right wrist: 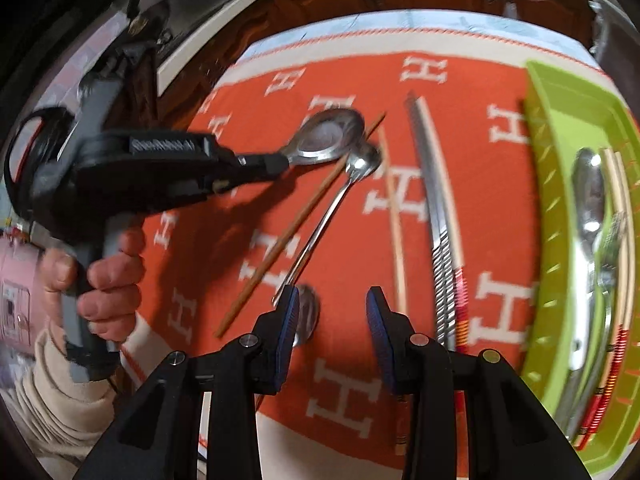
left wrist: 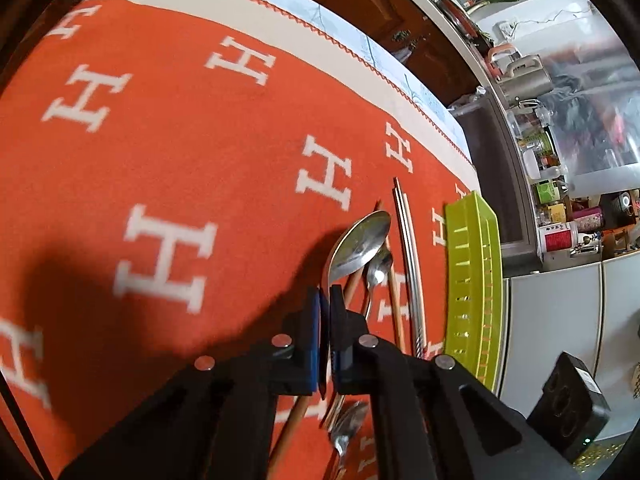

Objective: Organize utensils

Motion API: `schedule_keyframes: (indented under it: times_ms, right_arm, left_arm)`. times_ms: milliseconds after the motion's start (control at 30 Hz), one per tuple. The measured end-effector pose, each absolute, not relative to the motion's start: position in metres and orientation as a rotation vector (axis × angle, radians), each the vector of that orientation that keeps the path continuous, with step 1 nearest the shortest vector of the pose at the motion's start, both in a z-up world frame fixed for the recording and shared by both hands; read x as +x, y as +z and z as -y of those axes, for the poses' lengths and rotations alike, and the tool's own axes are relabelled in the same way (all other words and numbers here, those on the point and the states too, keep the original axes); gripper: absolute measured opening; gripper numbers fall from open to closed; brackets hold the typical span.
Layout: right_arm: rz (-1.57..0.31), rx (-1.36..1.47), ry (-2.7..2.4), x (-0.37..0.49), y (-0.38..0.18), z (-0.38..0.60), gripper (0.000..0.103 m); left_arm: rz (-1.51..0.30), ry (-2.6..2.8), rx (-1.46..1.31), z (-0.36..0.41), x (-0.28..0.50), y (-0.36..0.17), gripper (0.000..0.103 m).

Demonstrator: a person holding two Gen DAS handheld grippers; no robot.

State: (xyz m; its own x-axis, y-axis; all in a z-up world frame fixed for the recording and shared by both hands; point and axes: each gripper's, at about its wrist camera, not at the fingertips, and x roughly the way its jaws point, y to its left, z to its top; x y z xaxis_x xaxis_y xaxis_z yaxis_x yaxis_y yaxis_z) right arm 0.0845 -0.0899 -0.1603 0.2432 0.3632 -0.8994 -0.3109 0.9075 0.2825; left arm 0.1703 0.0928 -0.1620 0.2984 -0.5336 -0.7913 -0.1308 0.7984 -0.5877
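Left gripper (left wrist: 326,300) fingers clamped on the handle of the large spoon (left wrist: 360,246), bowl raised over the orange cloth (left wrist: 160,152). Right gripper (right wrist: 332,308) fingers apart, nothing between them, hovering over the cloth. Small spoon (right wrist: 362,164), brown chopstick (right wrist: 296,224) and metal chopsticks (right wrist: 432,200) lie loose beside it. Green tray (right wrist: 552,184) at right already holds a spoon and chopsticks.
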Motion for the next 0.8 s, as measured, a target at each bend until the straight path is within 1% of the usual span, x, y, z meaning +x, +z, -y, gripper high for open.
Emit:
schedule_keyframes:
  times_ms: [33, 133, 233, 400, 433, 500, 667, 800]
  right_arm:
    - [-1.247, 0.043, 0.460, 0.082, -0.163, 0.088, 0.036]
    - [-1.269, 0.030, 0.467, 0.082, -0.176, 0.083, 0.036]
    - [-1.242, 0.004, 0.471, 0.083, -0.178, 0.077, 0.031]
    - [-1.197, -0.078, 0.484, 0.080, -0.182, 0.053, 0.017]
    - [-1.186, -0.104, 0.487, 0.080, -0.184, 0.048, 0.008]
    - [-1.173, -0.094, 0.519, 0.077, -0.183, 0.042, 0.004]
    - [-1.136, -0.047, 0.555, 0.072, -0.176, 0.044, 0.002]
    - [-1.076, -0.001, 0.545, 0.065, -0.154, 0.061, 0.001]
  left_arm:
    - [-1.252, -0.282, -0.629, -0.095, 0.165, -0.161, 0.002]
    - [-1.228, -0.254, -0.644, -0.106, 0.149, -0.159, 0.002]
    - [-1.207, -0.228, -0.663, -0.118, 0.134, -0.158, 0.002]
    - [-1.178, -0.206, -0.681, -0.132, 0.115, -0.152, 0.002]
    - [-1.171, -0.204, -0.683, -0.133, 0.112, -0.151, 0.002]
    - [-1.161, -0.206, -0.699, -0.135, 0.106, -0.148, 0.002]
    - [-1.138, -0.226, -0.703, -0.130, 0.096, -0.136, 0.002]
    - [-1.121, -0.257, -0.693, -0.118, 0.091, -0.124, 0.002]
